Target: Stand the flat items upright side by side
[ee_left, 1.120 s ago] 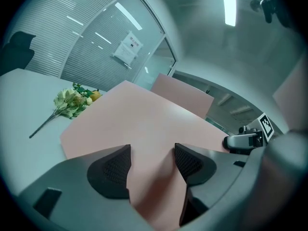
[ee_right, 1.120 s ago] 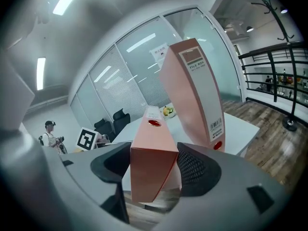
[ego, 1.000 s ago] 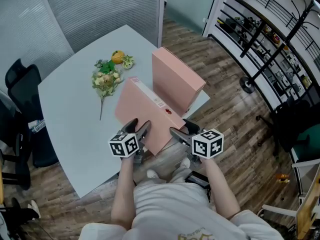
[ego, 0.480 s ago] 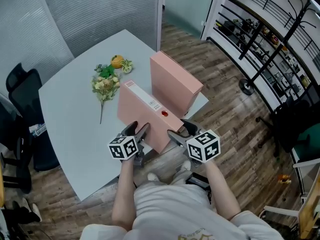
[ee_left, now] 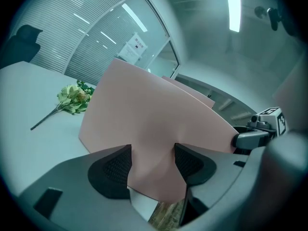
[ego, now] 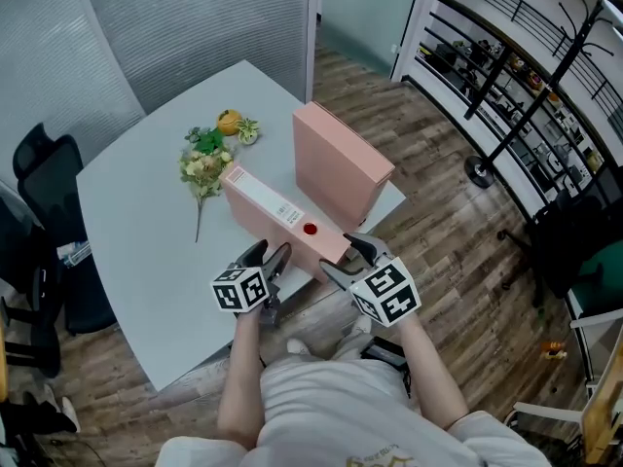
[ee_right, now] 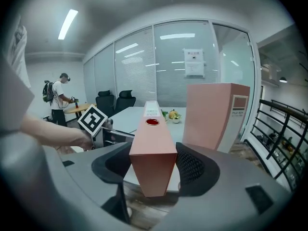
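Observation:
A pink file box (ego: 277, 217) rests on its long edge near the table's front corner, its white-labelled spine with a red hole facing up. Both grippers hold its near end. My left gripper (ego: 268, 253) is shut on the lower corner, which fills the gap between the pads (ee_left: 153, 165). My right gripper (ego: 348, 256) spans the spine end (ee_right: 151, 148); its jaws have just been closing and both pads touch the box. A second pink file box (ego: 341, 163) stands upright just behind and to the right, and also shows as the taller box (ee_right: 216, 114) in the right gripper view.
A bunch of flowers (ego: 204, 159) and an orange fruit (ego: 229, 117) lie on the pale table (ego: 136, 261) to the left of the boxes. Black chairs (ego: 44, 163) stand beyond the table's left edge. Wooden floor lies directly below the grippers.
The held box has rolled from lying nearly flat up onto its long edge, spine now on top. The right gripper rolled and rose with it; the left gripper stayed put.

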Available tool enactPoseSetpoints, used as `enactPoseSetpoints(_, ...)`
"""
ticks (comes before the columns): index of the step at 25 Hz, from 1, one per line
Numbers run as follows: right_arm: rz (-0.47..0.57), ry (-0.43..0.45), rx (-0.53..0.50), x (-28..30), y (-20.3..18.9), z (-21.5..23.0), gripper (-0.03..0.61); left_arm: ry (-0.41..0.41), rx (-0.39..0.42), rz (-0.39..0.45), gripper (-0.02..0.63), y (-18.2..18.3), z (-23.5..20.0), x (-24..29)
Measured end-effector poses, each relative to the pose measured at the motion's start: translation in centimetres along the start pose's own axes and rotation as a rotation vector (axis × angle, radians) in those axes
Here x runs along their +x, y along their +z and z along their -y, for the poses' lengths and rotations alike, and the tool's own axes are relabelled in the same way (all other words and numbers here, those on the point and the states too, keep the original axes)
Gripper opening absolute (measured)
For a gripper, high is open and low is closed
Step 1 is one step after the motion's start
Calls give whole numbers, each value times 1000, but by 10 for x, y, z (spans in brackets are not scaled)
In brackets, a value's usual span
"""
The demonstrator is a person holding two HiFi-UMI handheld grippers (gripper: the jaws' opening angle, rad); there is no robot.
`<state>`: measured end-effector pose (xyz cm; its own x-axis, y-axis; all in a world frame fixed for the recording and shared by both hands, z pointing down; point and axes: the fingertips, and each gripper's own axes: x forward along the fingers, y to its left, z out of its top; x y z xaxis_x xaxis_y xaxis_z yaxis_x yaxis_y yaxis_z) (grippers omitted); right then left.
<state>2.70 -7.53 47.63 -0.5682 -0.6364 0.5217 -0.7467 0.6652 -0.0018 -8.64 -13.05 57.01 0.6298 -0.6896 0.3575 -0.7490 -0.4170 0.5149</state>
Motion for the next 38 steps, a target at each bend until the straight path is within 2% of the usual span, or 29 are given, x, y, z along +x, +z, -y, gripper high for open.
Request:
enactPoseSetpoints(7, 4, -20, -18, 0, -1, -5, 299, -12, -31, 3, 278, -3, -1, -2)
enactPoseSetpoints(12, 12, -40, -32, -1, 0, -3, 299, -59, -89, -8, 278, -4, 1, -3)
enactPoseSetpoints(17, -1, -42, -32, -2, 2, -1, 301, -85, -94, 4, 278, 3, 6, -4)
enactPoseSetpoints(25, 29, -7, 46, -11, 11, 0, 301, -122, -111, 33, 278, 15, 6, -7)
enactPoseSetpoints(38, 83, 36, 67, -1, 62, 3, 301, -130, -141, 75, 278, 33, -4, -15)
